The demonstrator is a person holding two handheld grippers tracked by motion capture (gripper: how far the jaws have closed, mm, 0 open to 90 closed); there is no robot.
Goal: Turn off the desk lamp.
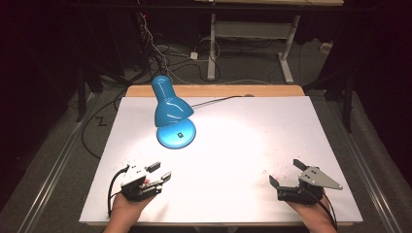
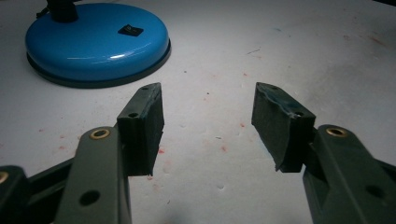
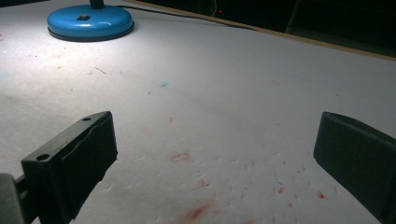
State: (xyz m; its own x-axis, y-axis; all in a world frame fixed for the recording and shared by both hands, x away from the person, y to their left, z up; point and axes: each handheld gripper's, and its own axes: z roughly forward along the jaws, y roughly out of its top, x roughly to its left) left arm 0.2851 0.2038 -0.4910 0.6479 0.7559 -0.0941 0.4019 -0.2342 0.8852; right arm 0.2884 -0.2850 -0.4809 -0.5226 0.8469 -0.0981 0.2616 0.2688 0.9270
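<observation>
On white table, glossy blue lamp

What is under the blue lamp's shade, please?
The shade hangs over the lamp's round blue base, which carries a small black switch and sits on the white table in a bright pool of light. The bulb is hidden inside the shade.

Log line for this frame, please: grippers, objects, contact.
left hand-held gripper: open, empty | right hand-held gripper: open, empty | blue desk lamp: lit, upright, untouched | white table sheet: red-stained
</observation>
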